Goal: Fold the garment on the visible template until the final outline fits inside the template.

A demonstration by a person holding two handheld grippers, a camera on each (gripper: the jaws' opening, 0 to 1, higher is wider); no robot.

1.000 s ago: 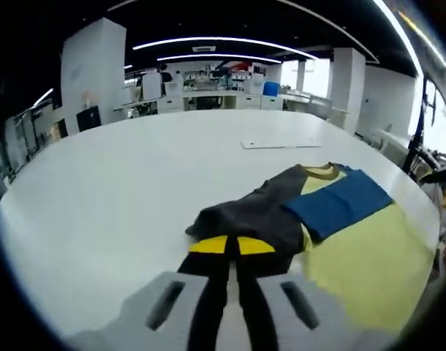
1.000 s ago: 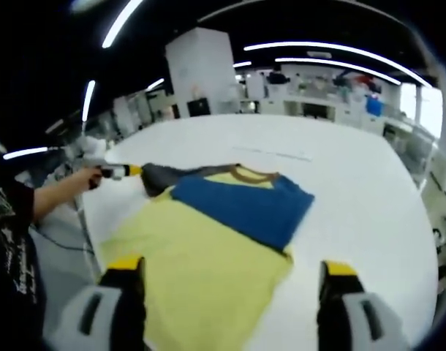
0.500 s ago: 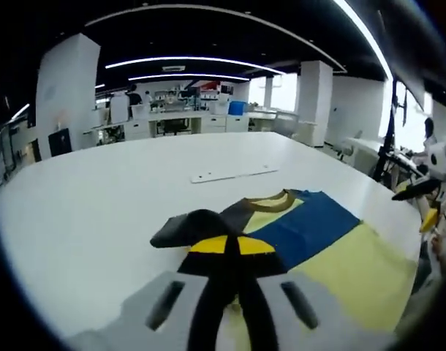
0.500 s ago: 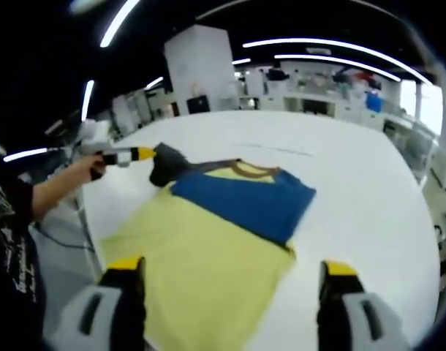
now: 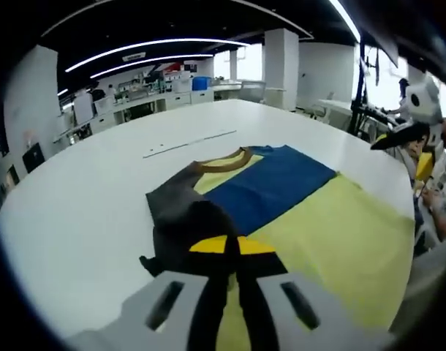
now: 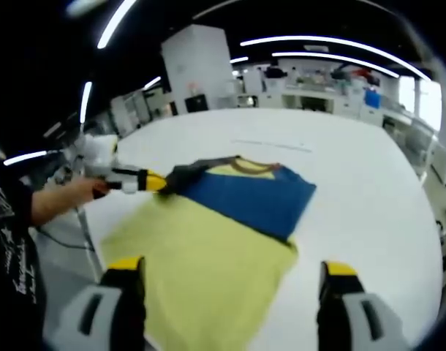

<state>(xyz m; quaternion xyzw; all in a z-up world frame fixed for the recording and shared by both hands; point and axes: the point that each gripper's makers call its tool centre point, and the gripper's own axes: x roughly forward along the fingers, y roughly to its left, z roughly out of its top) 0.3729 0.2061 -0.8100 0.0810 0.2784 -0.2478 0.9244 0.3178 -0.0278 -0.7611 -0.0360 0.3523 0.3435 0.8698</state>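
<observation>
Left gripper [image 5: 231, 245] is pinched tight on the dark grey sleeve [image 5: 180, 212] of the yellow-and-blue short-sleeved shirt [image 5: 296, 212]. Over the last second we've swung that sleeve inward: it was stretched out sideways off the shirt body, now it's bunched up at the shoulder and coming in over the blue chest panel [image 5: 270, 183]. In the right gripper view, the left gripper [image 6: 151, 180] sits right at the shirt's near-left shoulder, sleeve [image 6: 186, 171] trailing from its tips.

Right gripper [image 6: 227, 281] hangs with jaws spread wide, holding nothing, above the yellow lower half of the shirt [image 6: 208, 248]. It has barely moved.

The shirt lies flat on the white round table [image 5: 84, 190], collar [image 5: 219, 159] pointing away from us, hem nearest the right gripper. We can't pick out a template outline under the fabric from either view.

Our read: first sleeve fold is mid-way, not laid down yet. The sleeve is crumpled rather than flat, so it likely needs smoothing on release. The other sleeve and the body folds look untouched, so we're early in the task.
</observation>
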